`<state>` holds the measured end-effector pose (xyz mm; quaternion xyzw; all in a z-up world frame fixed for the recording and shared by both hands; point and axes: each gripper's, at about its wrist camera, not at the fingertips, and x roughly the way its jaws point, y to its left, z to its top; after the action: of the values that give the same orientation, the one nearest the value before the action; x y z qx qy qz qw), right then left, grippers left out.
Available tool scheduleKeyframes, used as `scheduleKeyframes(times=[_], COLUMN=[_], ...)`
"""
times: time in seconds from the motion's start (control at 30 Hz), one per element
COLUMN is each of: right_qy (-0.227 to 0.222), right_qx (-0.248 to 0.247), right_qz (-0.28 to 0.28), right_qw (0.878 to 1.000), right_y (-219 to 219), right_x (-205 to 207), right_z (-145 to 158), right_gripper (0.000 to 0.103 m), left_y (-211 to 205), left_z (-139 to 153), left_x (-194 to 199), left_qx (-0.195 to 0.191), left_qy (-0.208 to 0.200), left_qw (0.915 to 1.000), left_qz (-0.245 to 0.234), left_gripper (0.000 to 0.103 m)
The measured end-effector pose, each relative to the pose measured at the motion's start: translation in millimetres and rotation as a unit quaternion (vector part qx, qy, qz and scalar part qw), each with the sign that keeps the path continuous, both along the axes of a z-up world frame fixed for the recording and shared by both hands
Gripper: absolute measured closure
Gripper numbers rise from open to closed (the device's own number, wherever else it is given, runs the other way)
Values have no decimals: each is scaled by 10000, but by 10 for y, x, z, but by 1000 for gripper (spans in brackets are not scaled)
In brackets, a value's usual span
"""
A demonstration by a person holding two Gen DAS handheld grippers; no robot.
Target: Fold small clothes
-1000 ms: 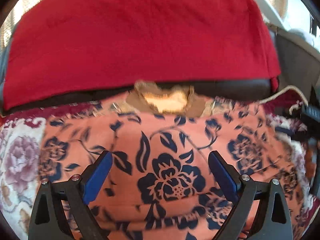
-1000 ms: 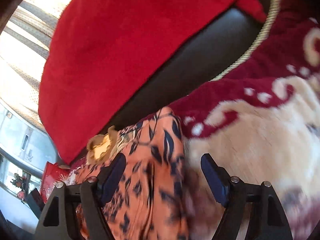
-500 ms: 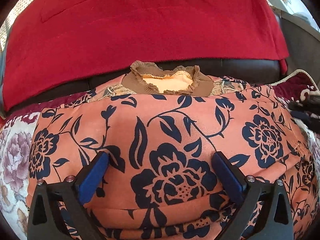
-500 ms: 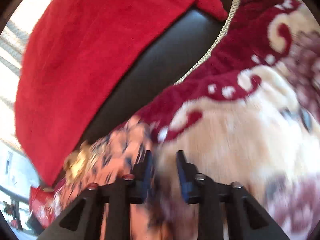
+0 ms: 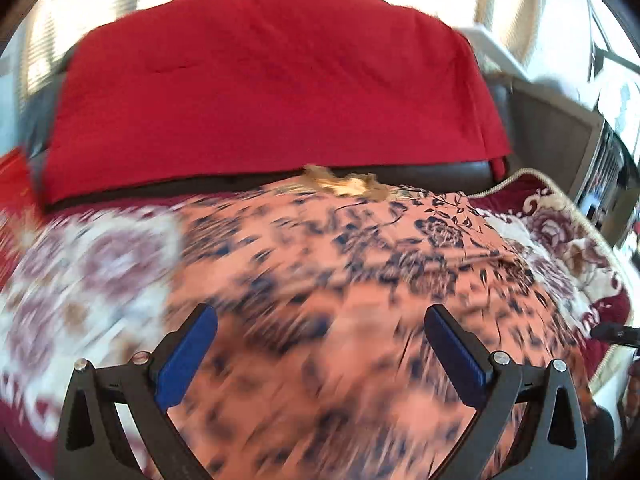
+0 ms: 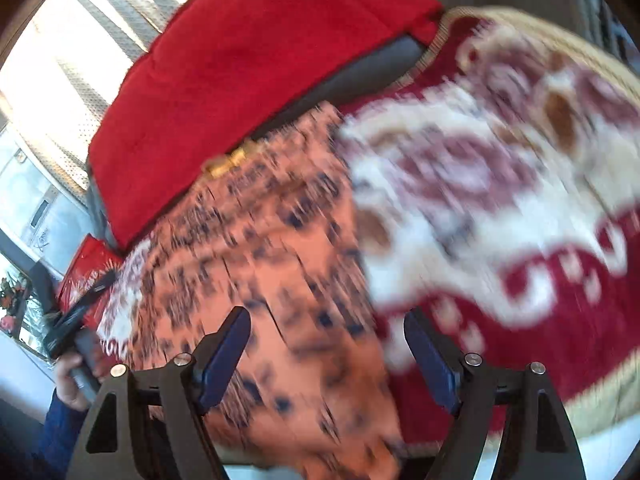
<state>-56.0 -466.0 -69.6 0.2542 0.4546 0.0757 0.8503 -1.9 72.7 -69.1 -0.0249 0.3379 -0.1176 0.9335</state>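
My left gripper (image 5: 320,344) has its blue-padded fingers spread wide with nothing between them, hanging above the salmon-orange garment printed with dark navy flowers (image 5: 360,280); half a second ago it sat low and close over that cloth, and now it has pulled back and up, so I see far more of the piece and the bedding around it. My right gripper (image 6: 326,350) was pinched nearly together over the garment's right edge half a second ago; now its fingers stand apart and hold nothing, straddling the border between garment and blanket. I read that as both tools having let go after a fold or a smoothing pass, and I judge the next grasp has yet to be chosen. Both views are streaked with motion blur, so fine creases are hard to read. The garment lies spread on the plush cream-and-maroon floral blanket with a corded gold edge (image 5: 560,240), looking thin, soft and limp, rumpled rather than crisp. At its far end a gathered tan ribbed neckline (image 5: 348,184) points toward the back. Beyond that runs a dark leather-like sofa edge (image 5: 460,170), and over it a thick, matte red fleece throw (image 5: 272,88), with bright curtained windows behind.
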Motion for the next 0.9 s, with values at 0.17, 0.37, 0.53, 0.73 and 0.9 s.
scheduleKeyframes(times=[0.17, 0.37, 0.53, 0.73, 0.9], right_qy=[319, 391, 560, 669, 894], right_qx=[296, 780, 994, 915, 736], right_qz=[108, 324, 388, 691, 719], right_qw=[9990, 9957, 9927, 9912, 9907], right_y=[-156, -131, -89, 53, 120], right_x=[-373, -470, -425, -512, -502], right_z=[-266, -395, -465, -478, -599], right_gripper=[21, 22, 23, 50, 50], left_y=[724, 1187, 1268, 1239, 1185], left_z=[-161, -490, -699, -767, -839], left_x=[-596, -947, -992, -1026, -1003], left_qx=[-206, -447, -626, -726, -639], left_qy=[467, 1109, 1544, 1603, 1775], left_qw=[9973, 9875, 9800, 9795, 9784], left_qz=[534, 1023, 1088, 984, 848], left_gripper=[0, 0, 0, 0, 1])
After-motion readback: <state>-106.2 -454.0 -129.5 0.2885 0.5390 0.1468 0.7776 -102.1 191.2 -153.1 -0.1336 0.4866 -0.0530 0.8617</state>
